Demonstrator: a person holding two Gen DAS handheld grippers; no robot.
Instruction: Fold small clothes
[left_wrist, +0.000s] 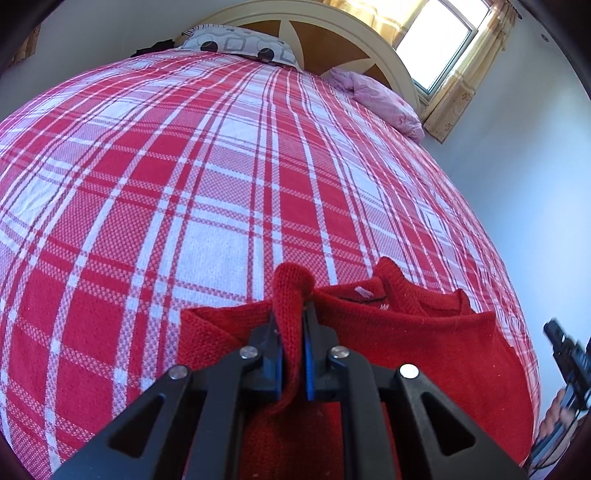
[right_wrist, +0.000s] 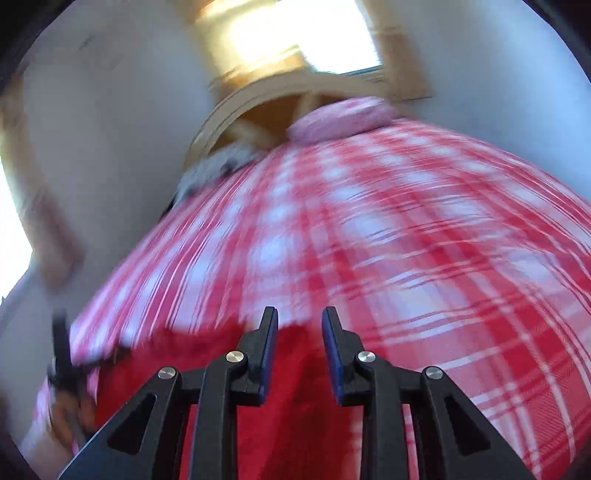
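A red knit sweater (left_wrist: 424, 350) lies on the near end of the bed, its neck opening and label facing up. My left gripper (left_wrist: 291, 310) is shut on a raised fold of the sweater's edge, and the knit runs up between the blue pads. In the blurred right wrist view my right gripper (right_wrist: 300, 312) hangs open above the sweater (right_wrist: 299, 387) with nothing between its fingers. That right gripper (left_wrist: 569, 354) also shows at the left wrist view's right edge, held by a hand (left_wrist: 554, 413). The left gripper (right_wrist: 61, 354) is a dark blur at the far left.
A red and white plaid cover (left_wrist: 221, 166) spreads over the whole bed. A patterned pillow (left_wrist: 236, 44) and a pink pillow (left_wrist: 384, 99) lie at the cream headboard (left_wrist: 388, 48). A curtained window (left_wrist: 439, 44) is behind. A pale wall runs along the bed's right side.
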